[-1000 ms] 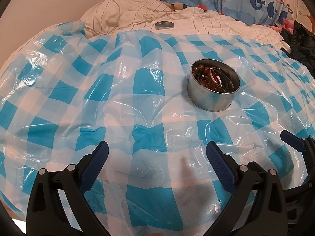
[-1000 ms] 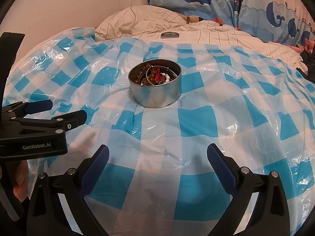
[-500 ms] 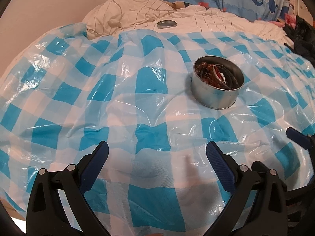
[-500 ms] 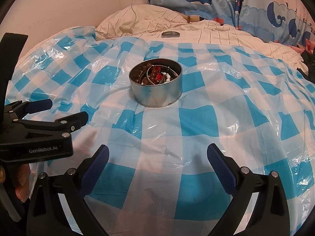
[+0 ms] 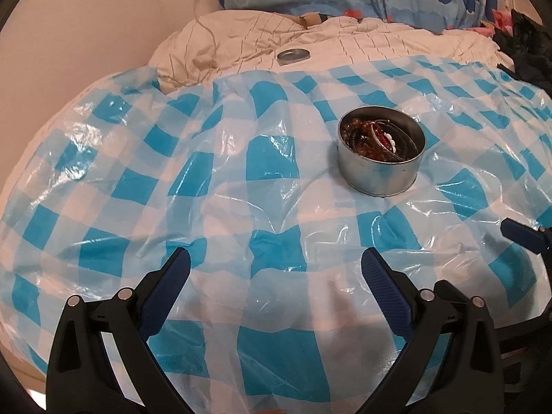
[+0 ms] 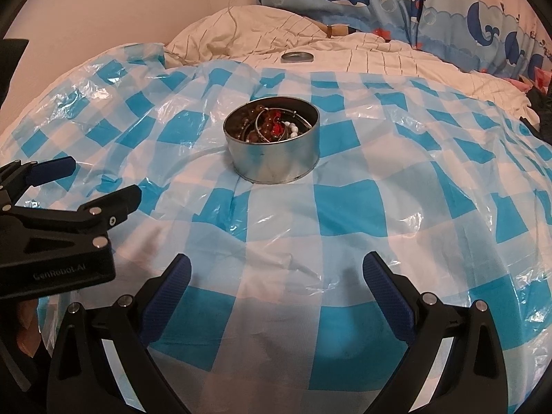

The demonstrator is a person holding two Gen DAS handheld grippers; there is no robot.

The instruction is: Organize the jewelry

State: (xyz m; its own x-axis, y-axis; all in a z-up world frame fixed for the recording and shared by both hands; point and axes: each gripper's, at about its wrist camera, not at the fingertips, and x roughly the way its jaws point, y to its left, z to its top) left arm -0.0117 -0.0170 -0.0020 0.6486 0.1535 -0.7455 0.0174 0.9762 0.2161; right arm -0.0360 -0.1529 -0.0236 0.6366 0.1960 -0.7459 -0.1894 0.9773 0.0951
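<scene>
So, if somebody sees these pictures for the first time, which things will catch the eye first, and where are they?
First, the round silver metal tin, full of brown, red and white bead jewelry, standing in the middle of the blue-and-white checked plastic sheet over the bed. Behind it, the flat round metal lid lies apart on the cream striped quilt. Near the camera, the left gripper and right gripper are both open and empty.

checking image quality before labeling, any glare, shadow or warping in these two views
Left wrist: glare streaks on the plastic checkered sheet, fisheye bends its edges, corners black. Right wrist: soft shadow near the right gripper, tin sharp, the left gripper slightly blurred.
</scene>
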